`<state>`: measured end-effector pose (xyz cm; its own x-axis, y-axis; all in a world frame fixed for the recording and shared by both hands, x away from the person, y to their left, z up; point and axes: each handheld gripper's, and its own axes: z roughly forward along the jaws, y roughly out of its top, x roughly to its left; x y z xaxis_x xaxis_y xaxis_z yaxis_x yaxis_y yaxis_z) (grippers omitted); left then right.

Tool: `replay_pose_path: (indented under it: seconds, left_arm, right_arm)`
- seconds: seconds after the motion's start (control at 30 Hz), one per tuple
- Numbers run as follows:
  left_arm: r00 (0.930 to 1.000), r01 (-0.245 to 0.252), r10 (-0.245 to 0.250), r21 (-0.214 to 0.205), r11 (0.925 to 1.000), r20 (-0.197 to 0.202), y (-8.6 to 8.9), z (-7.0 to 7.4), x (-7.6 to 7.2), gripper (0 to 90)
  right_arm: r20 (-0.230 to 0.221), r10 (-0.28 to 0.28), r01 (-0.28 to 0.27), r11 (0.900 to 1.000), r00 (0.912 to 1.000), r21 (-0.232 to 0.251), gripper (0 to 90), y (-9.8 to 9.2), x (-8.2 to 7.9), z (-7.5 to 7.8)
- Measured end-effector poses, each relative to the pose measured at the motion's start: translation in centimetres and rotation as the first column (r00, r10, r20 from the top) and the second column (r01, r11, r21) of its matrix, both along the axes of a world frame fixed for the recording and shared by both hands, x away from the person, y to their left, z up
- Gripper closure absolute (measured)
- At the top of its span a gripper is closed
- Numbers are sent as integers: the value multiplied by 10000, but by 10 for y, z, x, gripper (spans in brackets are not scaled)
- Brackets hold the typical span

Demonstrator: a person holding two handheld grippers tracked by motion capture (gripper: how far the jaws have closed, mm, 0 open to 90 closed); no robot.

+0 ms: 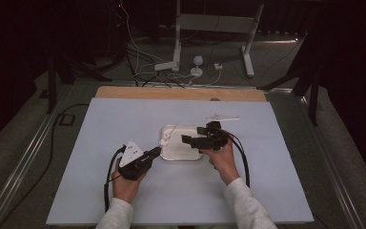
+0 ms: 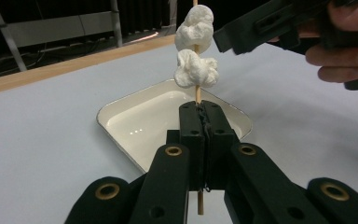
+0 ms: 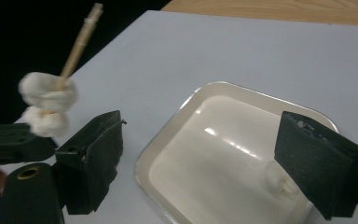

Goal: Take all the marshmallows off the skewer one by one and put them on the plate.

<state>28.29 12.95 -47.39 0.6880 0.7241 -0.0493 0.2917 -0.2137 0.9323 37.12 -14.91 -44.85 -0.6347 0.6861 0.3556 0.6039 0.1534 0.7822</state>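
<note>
My left gripper (image 1: 155, 152) (image 2: 200, 116) is shut on a wooden skewer (image 2: 196, 95) that stands upright over the near left corner of a white tray (image 1: 183, 153) (image 2: 121, 122). Two white marshmallows (image 2: 196, 69) (image 3: 46, 107) are threaded on the skewer (image 3: 81, 39), one above the other. My right gripper (image 1: 193, 135) (image 3: 205, 154) hangs open over the tray (image 3: 223, 140), a little to the right of the skewer, with nothing between its jaws. One loose marshmallow (image 3: 276, 179) lies in the tray, partly hidden by the right jaw.
A thin white piece (image 1: 222, 117) lies on the white table cover (image 1: 124, 114) behind the tray. A wooden strip (image 1: 181, 93) runs along the table's far edge. Cables and metal stand legs (image 1: 181, 43) crowd the floor beyond it.
</note>
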Motion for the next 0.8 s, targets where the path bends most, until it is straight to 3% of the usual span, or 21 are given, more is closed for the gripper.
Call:
replay_pose_path:
  seconds: [0.17,0.4,0.67,0.8]
  left_arm:
    - [10000,-42,42,-62,10000,-13,0,-1,0,898]
    - [10000,-17,17,-49,10000,-12,0,0,0,898]
    - [10000,-7,6,-72,10000,-21,0,0,0,898]
    - [10000,29,-30,-47,10000,-24,0,-1,0,898]
  right_arm:
    - [120,425,-431,9978,9990,500,154,4,-7,7]
    - [258,754,-769,9951,9968,628,156,12,-12,12]
    - [114,1139,-1145,9878,9934,1058,194,19,-14,13]
    - [208,1279,-1294,9857,9916,1083,263,23,-14,13]
